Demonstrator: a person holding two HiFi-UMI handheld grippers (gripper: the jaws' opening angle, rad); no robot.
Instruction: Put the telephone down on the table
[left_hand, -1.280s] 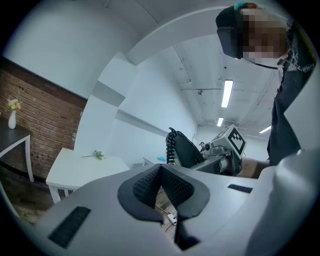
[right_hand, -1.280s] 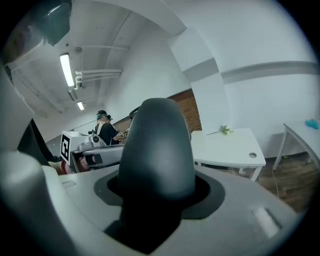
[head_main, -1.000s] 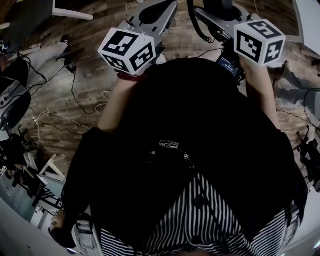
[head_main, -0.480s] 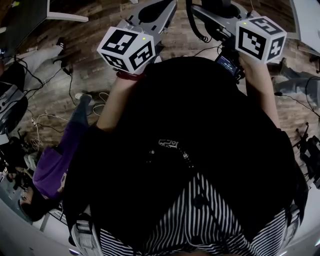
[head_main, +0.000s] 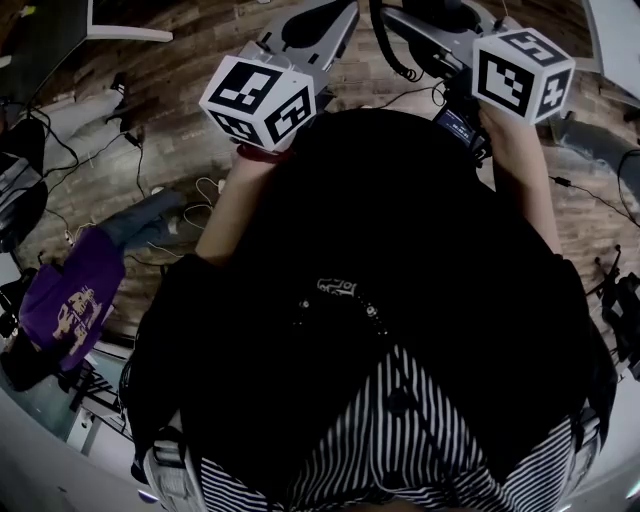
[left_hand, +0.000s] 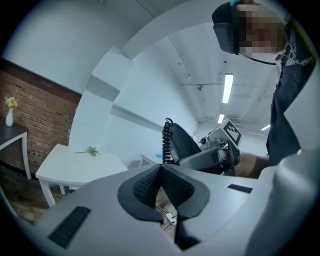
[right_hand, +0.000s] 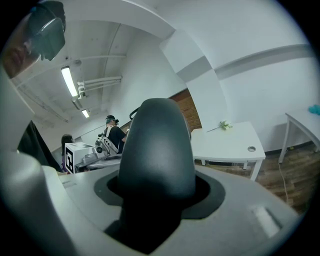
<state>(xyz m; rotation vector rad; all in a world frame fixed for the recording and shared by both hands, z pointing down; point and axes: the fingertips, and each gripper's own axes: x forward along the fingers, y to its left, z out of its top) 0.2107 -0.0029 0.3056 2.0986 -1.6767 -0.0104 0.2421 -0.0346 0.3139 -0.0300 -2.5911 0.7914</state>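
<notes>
Head view: the camera looks down the wearer's own front, with both tools held at chest height. left gripper and right gripper each carry one marker cube, so two cubes in all. The coiled cord hangs by the right one. No table is in this view. One bystander in purple is at the left edge.

Left gripper view: the jaw pads meet at the tips with nothing between them, so it's idle. It sees one white table with one flower sprig on the top, plus one dark side table with one vase.

Right gripper view: the jaws are clamped on the one telephone handset, which is held in the air well apart from the white table.

Step in hand is probably carrying it to the table. To do it well:
- Come in low over a bare part of the top, clear of the sprig and the round hole near the front corner.
- Lay the handset flat.
- Keep the cord from snagging on the edge.
- Release only once the handset rests on the top.
</notes>
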